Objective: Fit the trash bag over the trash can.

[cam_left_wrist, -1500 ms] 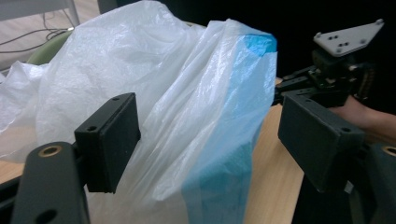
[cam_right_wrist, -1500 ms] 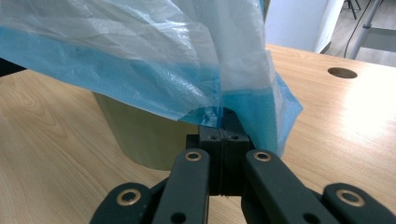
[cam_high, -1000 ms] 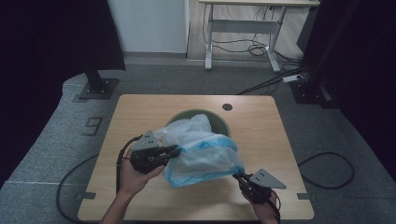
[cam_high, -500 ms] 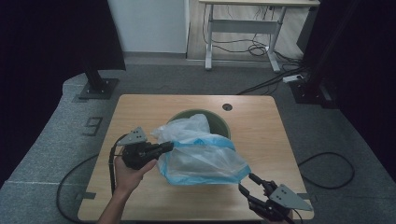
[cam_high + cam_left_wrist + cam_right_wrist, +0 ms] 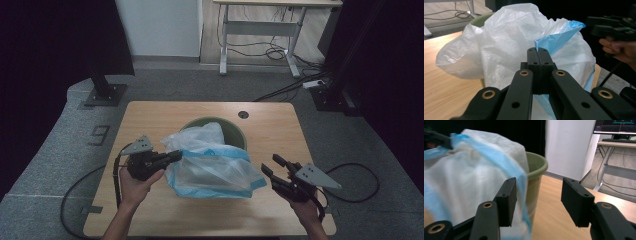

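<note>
A white plastic bag with a blue rim (image 5: 210, 167) lies half over a green bin (image 5: 236, 131) on the wooden table (image 5: 150, 117). My left gripper (image 5: 176, 155) is shut on the bag's blue rim (image 5: 554, 41), its jaws pressed together on the film. My right gripper (image 5: 270, 164) hovers off the bag's right corner; its jaws have just been opening and stand apart with nothing between them. In the right gripper view the blue rim (image 5: 499, 157) hangs just in front of the left jaw, and the bin (image 5: 535, 167) stands behind.
A round cable hole (image 5: 243, 114) sits near the table's far edge. Cables trail from both grippers over the table's edges onto the grey floor. A metal desk frame (image 5: 260, 30) stands far behind, and a black stand base (image 5: 102, 95) sits at the far left.
The right gripper let go of the bag's near right corner, opened and rose away to the right. The left gripper kept its hold and hardly moved.
</note>
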Motion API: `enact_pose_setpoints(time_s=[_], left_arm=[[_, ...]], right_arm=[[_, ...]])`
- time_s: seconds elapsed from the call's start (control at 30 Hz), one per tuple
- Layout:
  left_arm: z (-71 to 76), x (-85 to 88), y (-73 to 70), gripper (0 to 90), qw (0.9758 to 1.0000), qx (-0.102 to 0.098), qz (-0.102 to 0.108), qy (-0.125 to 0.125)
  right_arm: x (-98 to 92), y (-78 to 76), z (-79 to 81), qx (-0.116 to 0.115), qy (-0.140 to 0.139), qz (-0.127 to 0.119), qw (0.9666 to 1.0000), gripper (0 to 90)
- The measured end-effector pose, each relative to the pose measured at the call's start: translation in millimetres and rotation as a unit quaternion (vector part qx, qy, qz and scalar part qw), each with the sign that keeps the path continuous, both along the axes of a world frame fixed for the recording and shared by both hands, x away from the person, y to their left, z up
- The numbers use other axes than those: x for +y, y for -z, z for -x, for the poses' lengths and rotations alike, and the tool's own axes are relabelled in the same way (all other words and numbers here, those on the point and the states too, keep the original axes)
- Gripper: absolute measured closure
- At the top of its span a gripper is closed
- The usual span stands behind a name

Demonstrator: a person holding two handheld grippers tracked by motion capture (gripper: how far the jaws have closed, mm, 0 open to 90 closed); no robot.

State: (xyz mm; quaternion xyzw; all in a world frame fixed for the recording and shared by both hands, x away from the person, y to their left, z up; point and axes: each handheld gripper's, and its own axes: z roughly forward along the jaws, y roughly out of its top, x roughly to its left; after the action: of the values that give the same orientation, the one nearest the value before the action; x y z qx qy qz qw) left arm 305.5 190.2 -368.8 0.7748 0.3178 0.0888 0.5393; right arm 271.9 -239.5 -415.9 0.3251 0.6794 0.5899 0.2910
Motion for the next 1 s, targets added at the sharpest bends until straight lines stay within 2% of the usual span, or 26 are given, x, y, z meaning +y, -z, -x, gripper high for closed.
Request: enact_pose_setpoints(time_s=[0.1, 0.2, 0.4, 0.53, 0.73, 0.8, 0.9, 0.97, 1.0], left_arm=[[-0.2, 0.7, 0.8, 89.7, 1.0, 0.001, 0.002, 0.001], [0.0, 1.1, 1.7, 89.7, 1.0, 0.003, 0.005, 0.003], [0.0, 2.2, 2.1, 89.7, 1.0, 0.004, 0.004, 0.004], [0.5, 1.9, 1.9, 89.7, 1.0, 0.004, 0.007, 0.004], [0.8, 4.8, 1.0, 89.7, 1.0, 0.003, 0.008, 0.0], [0.4, 5.1, 0.7, 89.7, 1.0, 0.003, 0.008, 0.001], [0.2, 5.8, 0.8, 89.8, 1.0, 0.002, 0.008, 0.0], [0.4, 6.8, 0.5, 89.8, 1.0, 0.001, 0.008, -0.002], [0.4, 7.8, 0.2, 89.8, 1.0, -0.001, 0.008, -0.003]], right_arm=[[8.7, 3.7, -16.5, 0.01, -0.006, 0.014, 0.9998, 46.8], [17.2, 12.7, -23.9, 0.025, -0.02, 0.023, 0.9992, 46.6], [24.8, 18.6, -10.1, 0.015, -0.062, 0.009, 0.9979, 46.7], [28.3, 20.1, -9.7, 0.02, -0.061, 0.022, 0.9977, 48.7], [29.4, 37.2, -27.4, 0.064, -0.074, 0.008, 0.9952, 57.9], [30.6, 42.2, -30.0, 0.072, -0.082, 0.0, 0.9941, 63.1], [32.8, 45.3, -30.8, 0.07, -0.087, -0.007, 0.9938, 80.8], [33.1, 43.3, -30.5, 0.068, -0.08, -0.003, 0.9944, 88.3], [32.8, 41.2, -30.2, 0.066, -0.074, 0.002, 0.9951, 88.7]])
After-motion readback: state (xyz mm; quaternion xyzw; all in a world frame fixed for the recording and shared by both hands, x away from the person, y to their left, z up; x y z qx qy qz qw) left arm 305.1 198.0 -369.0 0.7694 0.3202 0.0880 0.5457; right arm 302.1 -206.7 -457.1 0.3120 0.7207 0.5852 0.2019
